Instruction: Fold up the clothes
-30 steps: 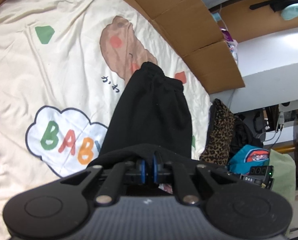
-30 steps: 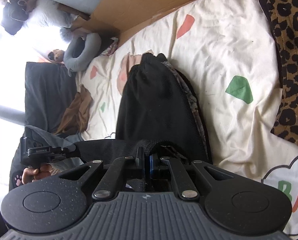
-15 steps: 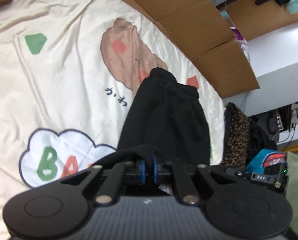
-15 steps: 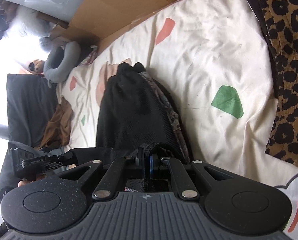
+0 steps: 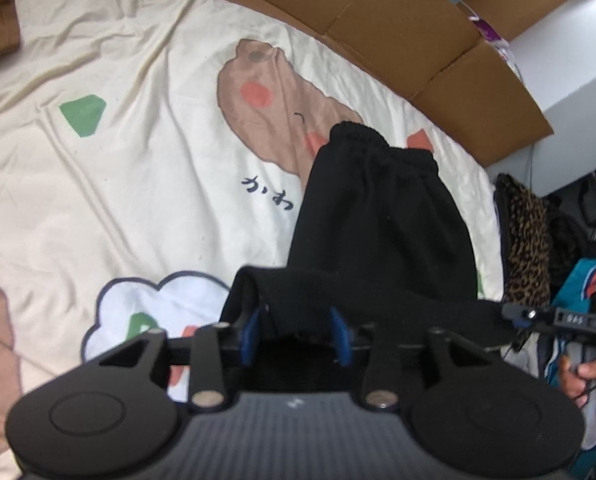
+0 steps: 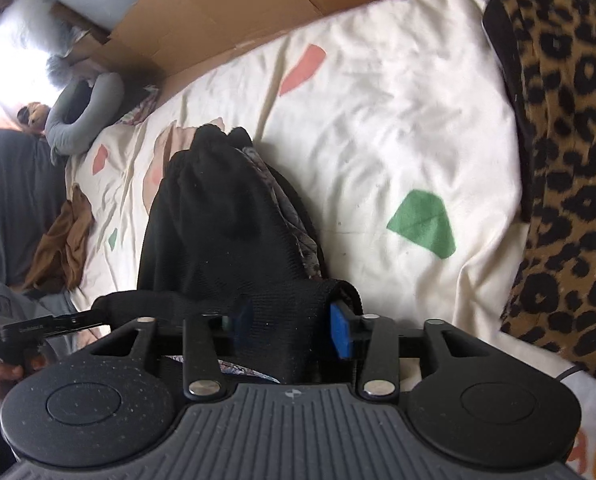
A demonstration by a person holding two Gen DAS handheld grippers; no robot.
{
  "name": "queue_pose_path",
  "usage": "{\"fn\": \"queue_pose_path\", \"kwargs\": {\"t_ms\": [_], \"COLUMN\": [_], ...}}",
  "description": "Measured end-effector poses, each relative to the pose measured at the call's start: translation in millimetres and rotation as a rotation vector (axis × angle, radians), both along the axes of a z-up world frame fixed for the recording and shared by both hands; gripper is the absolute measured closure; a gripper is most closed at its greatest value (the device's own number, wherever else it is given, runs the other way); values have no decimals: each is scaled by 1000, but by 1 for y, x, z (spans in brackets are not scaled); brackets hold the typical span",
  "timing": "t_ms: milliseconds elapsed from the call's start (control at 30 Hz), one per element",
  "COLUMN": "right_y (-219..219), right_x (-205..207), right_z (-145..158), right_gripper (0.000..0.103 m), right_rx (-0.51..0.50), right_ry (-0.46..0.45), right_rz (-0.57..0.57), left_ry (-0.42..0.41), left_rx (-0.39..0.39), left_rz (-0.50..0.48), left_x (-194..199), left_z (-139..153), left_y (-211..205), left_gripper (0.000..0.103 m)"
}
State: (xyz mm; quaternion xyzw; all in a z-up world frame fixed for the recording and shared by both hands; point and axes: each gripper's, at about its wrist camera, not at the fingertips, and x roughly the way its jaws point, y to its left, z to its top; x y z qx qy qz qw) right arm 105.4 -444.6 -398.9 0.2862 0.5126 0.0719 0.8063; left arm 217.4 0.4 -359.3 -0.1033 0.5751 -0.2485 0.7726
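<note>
A black garment with an elastic waistband [image 5: 382, 216] lies folded lengthwise on the cream printed bedsheet [image 5: 137, 184]. Its near edge is doubled back toward me and drapes loosely between the blue pads [image 5: 249, 332] of my left gripper [image 5: 295, 334], whose jaws are opening. In the right wrist view the same black garment [image 6: 217, 216] runs away from my right gripper [image 6: 291, 330]. Those jaws are opening too, with the cloth's near edge slack between the pads [image 6: 342, 336]. Each view shows the other gripper off to the side, held in a hand [image 5: 582, 376].
Flattened brown cardboard [image 5: 378, 8] lines the bed's far side. A leopard-print cloth [image 6: 570, 160] covers the right end of the bed. A brown garment [image 6: 63, 244] and a grey neck pillow [image 6: 85, 116] lie at the left end. A patterned fabric [image 6: 293, 216] shows under the black garment.
Both grippers were shut on the garment's near edge; now both pairs of pads stand apart and the cloth lies slack between them. Both hands sank slightly toward the bed.
</note>
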Motion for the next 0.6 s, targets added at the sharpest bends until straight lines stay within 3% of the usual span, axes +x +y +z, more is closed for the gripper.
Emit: {"fn": "queue_pose_path", "kwargs": {"t_ms": [167,333,600], "right_y": [6,17,31], "right_x": [-9,-17,-24], "right_z": [4,1,-17], "right_gripper": [48,20,17], "right_rx": [-67,-120,-201], "right_ry": [-9,-7,38], "right_rz": [14,67,124], "left_ry": [-35,-11,-4], "left_rx": [64,164,264], "left_rz": [-25,-56,-88], "left_x": [-9,-12,-15], "left_z": [2,-12,-34], "left_y": [-4,-11,-19], "left_gripper": [40,34,31]}}
